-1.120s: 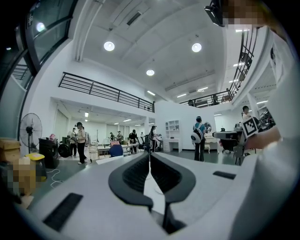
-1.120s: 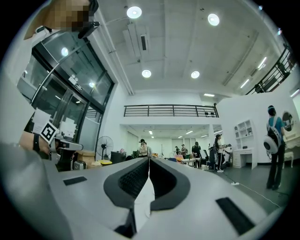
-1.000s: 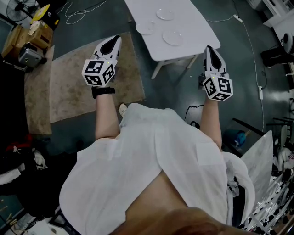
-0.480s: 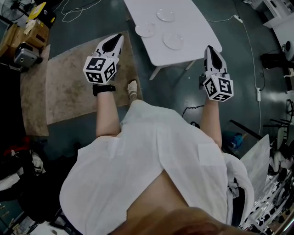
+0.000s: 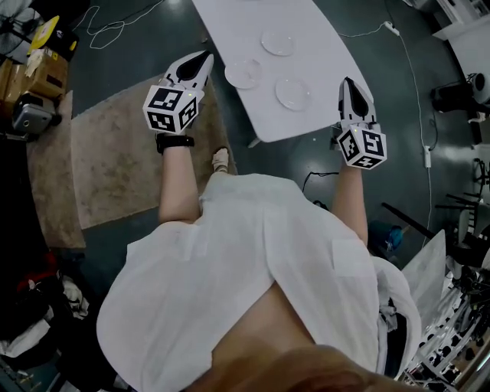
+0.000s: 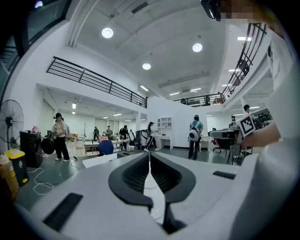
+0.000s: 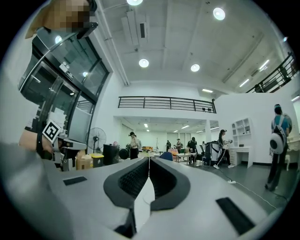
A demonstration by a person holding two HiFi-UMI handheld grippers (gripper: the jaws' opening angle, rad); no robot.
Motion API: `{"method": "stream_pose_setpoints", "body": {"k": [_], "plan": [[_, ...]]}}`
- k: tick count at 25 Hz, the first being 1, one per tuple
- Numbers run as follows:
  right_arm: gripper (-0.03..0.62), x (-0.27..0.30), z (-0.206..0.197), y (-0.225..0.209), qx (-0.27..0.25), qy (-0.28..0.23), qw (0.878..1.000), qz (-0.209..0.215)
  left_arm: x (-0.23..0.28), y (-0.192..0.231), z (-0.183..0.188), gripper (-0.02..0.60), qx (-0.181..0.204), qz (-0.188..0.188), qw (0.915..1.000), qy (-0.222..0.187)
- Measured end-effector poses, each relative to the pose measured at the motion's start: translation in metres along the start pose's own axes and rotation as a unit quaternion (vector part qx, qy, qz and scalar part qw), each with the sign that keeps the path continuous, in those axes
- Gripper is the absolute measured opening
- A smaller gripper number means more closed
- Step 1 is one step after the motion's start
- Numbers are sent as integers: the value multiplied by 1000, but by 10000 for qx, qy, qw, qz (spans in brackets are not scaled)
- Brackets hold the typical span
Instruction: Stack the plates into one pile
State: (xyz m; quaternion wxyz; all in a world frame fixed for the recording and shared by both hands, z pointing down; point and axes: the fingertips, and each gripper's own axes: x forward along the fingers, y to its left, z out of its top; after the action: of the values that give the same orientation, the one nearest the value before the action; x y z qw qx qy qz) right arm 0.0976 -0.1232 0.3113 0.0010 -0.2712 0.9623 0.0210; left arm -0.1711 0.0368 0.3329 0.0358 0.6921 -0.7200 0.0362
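Three clear glass plates lie apart on a white table (image 5: 237, 19): one at the far side (image 5: 277, 42), one on the left (image 5: 243, 73), one nearer me (image 5: 293, 93). My left gripper (image 5: 205, 56) is shut and empty, its tips at the table's left edge, close to the left plate. My right gripper (image 5: 348, 80) is shut and empty, just off the table's right near corner. In the left gripper view the jaws (image 6: 149, 154) meet over a white surface; in the right gripper view the jaws (image 7: 149, 159) also meet, with a hall behind.
A beige rug (image 5: 115, 161) lies on the dark floor left of the table. Boxes and gear (image 5: 31, 69) stand at the far left, a cable (image 5: 413, 69) runs along the floor on the right, and racks (image 5: 459, 306) crowd the right edge. Several people stand far off in the hall.
The table and plates have come nearer and lower in the head view as I walk forward. Both grippers have closed in on the table's near corners, still shut.
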Motion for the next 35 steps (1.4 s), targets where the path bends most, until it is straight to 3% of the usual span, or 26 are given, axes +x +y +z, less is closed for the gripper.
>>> {"method": "stream_pose_setpoints", "body": {"k": [11, 17, 30, 35], "plan": [[28, 122, -6, 17, -145, 337, 9985, -399, 80, 115, -11, 17, -283, -496, 9983, 81], [28, 162, -11, 30, -304, 545, 9964, -573, 108, 147, -29, 17, -446, -852, 9953, 145], [28, 181, -42, 30, -207, 756, 9950, -620, 156, 121, -106, 17, -617, -1553, 9793, 1142], [28, 172, -54, 22, -79, 790, 9945, -677, 173, 106, -132, 17, -653, -1636, 9718, 1568]]}}
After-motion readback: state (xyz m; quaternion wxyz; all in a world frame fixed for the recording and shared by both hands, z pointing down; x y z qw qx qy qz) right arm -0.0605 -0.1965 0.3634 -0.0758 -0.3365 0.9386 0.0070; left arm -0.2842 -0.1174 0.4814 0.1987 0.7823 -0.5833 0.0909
